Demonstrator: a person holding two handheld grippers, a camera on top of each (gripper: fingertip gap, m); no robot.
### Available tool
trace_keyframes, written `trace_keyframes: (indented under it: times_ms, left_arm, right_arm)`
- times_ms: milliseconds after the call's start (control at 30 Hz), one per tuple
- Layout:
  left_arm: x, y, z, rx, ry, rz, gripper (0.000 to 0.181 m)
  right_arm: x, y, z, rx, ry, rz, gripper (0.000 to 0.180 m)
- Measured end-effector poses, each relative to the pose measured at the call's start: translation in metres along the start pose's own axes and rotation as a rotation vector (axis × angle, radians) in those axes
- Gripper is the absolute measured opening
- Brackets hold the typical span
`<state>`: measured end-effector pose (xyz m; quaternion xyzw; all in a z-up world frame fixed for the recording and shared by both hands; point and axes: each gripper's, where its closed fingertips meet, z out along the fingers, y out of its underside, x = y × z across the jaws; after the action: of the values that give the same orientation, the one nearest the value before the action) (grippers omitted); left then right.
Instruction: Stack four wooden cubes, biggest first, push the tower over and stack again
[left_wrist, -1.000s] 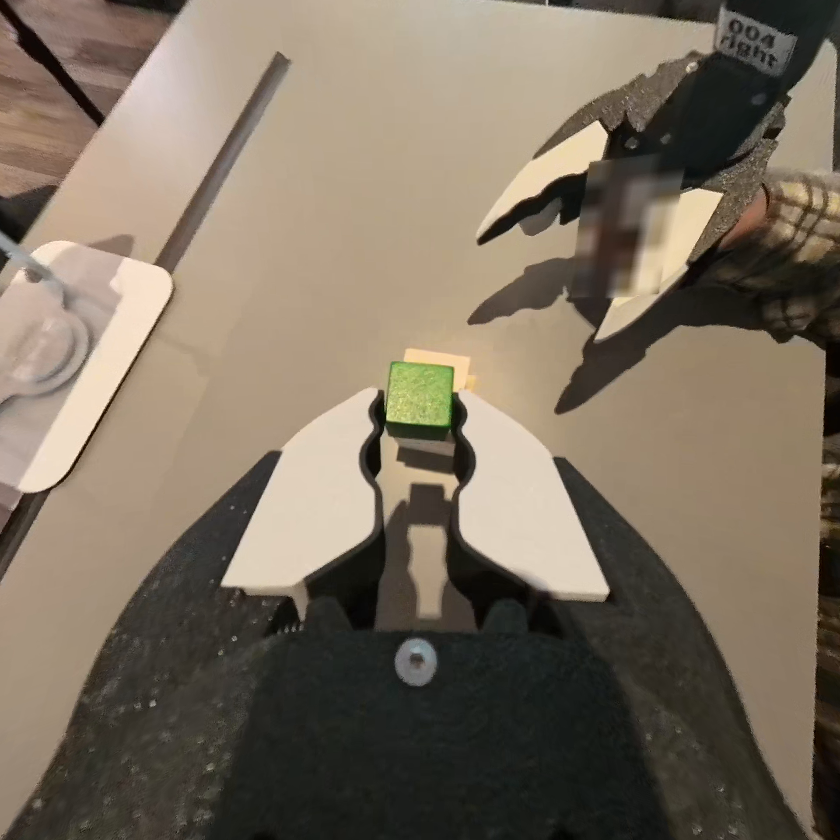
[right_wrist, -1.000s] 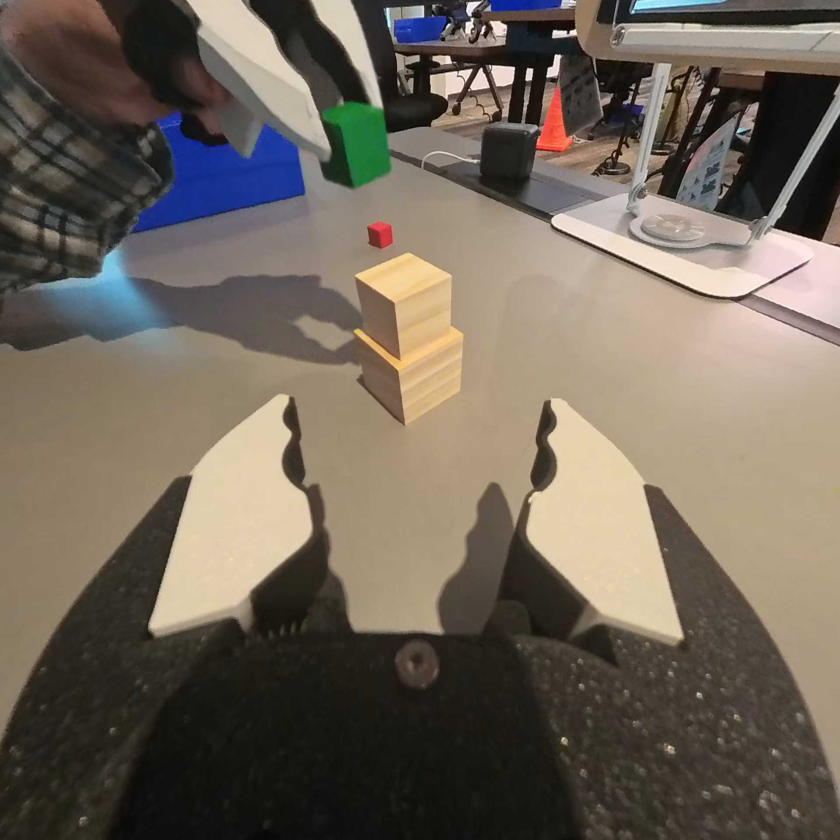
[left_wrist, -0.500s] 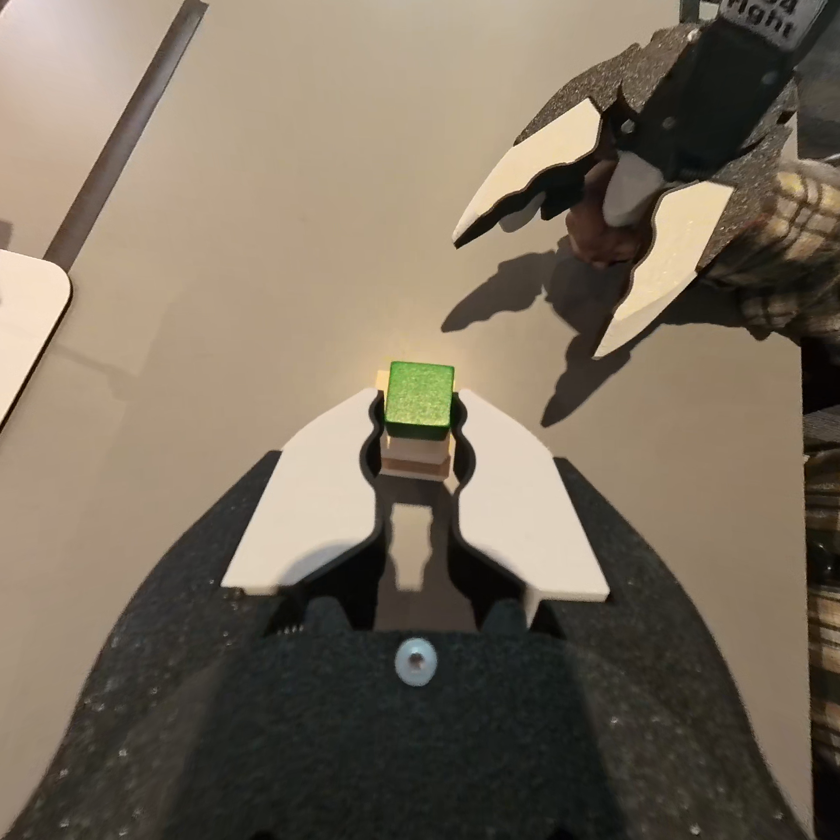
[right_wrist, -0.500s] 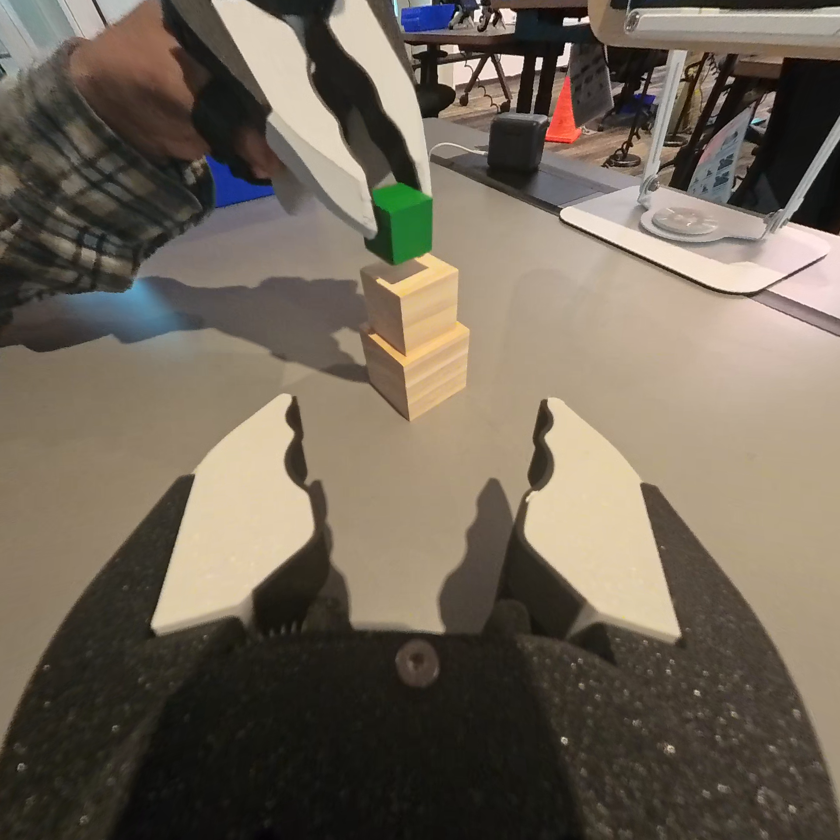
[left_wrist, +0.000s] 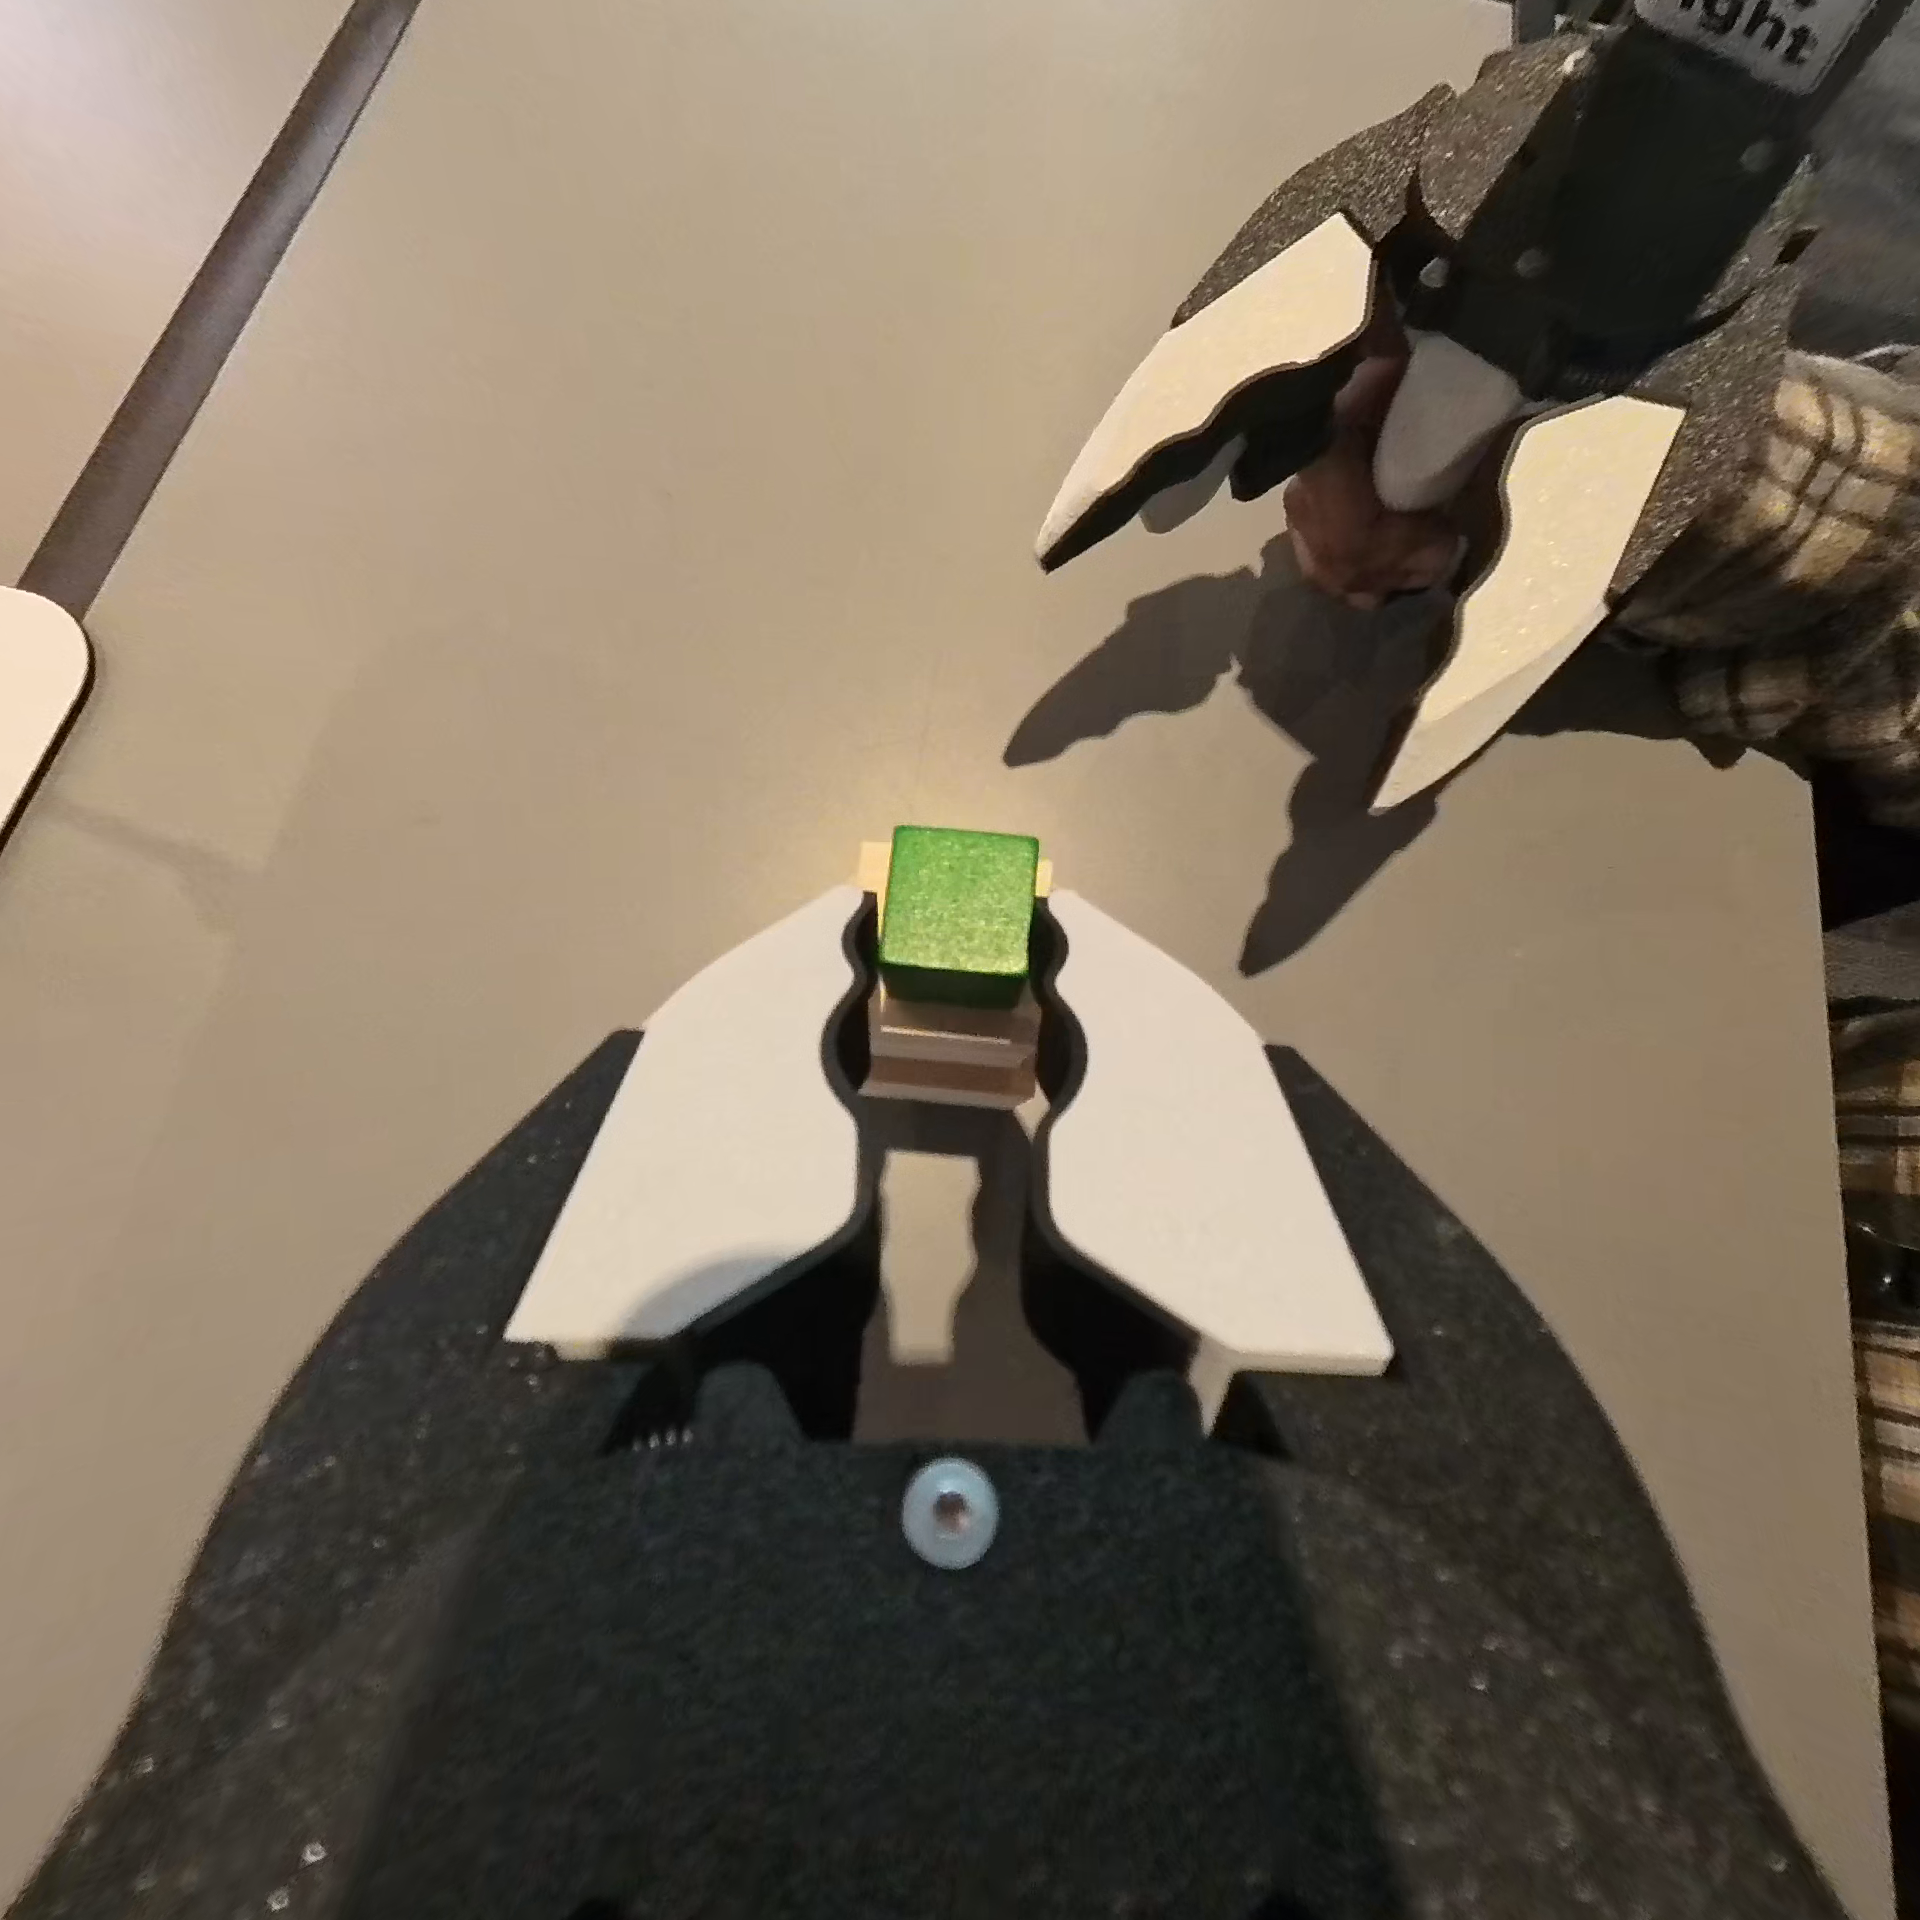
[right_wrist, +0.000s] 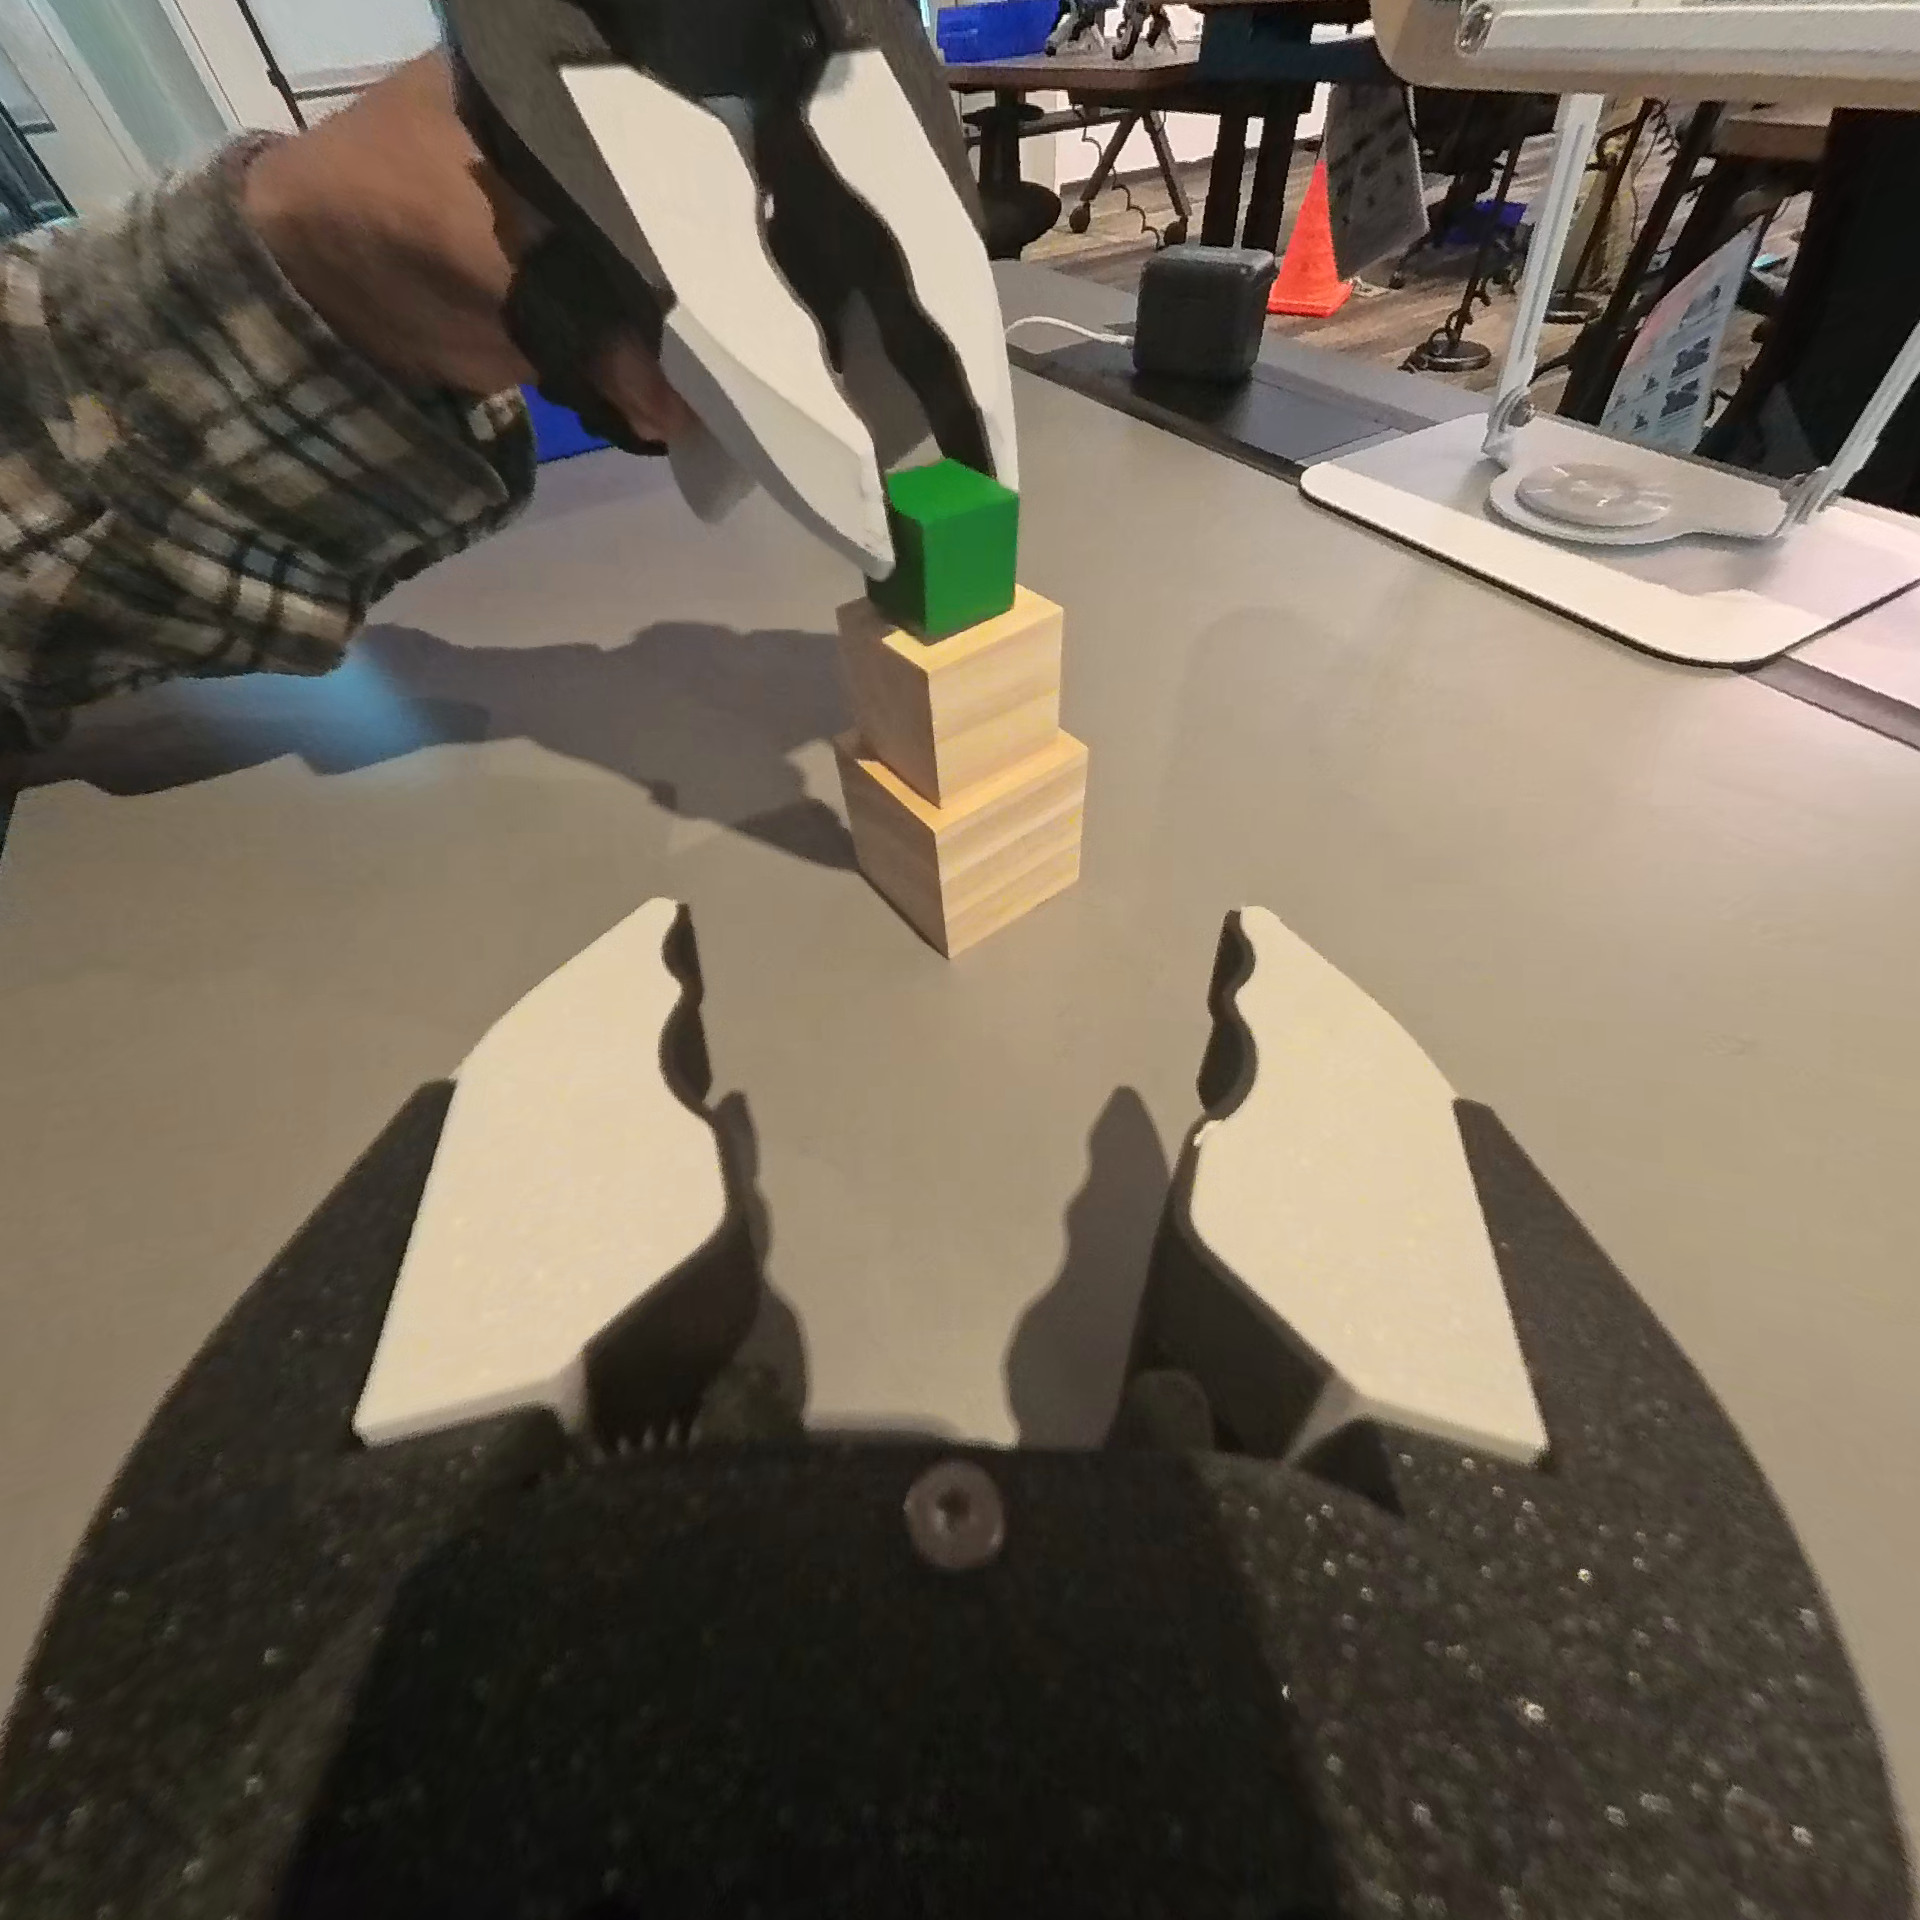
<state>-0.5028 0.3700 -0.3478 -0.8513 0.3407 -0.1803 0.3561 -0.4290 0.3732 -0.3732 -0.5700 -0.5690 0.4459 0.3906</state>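
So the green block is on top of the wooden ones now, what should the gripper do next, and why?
Probably open the left gripper a little and lift straight up. The green cube seems to sit flat on the smaller wooden cube, which rests on the bigger wooden cube, yet the fingers grip it. The right gripper hangs open, empty, short of the tower. Pulling sideways might topple it.

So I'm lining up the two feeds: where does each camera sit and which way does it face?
Left wrist view: on the left gripper, looking steeply down at the green cube; own fingers show.
Right wrist view: on the right gripper, low, looking level across the table; own open fingers show.
Shared: green cube, wooden stack, each other's gripper.
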Motion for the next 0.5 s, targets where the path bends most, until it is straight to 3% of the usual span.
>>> trace_keyframes:
  times_ms: [500]
  left_arm:
    - [0.0003,0.0033,0.0017,0.011,0.013,-0.002,0.032]
  right_arm:
    - [-0.0011,0.0007,0.0005,-0.003,-0.008,0.002,0.093]
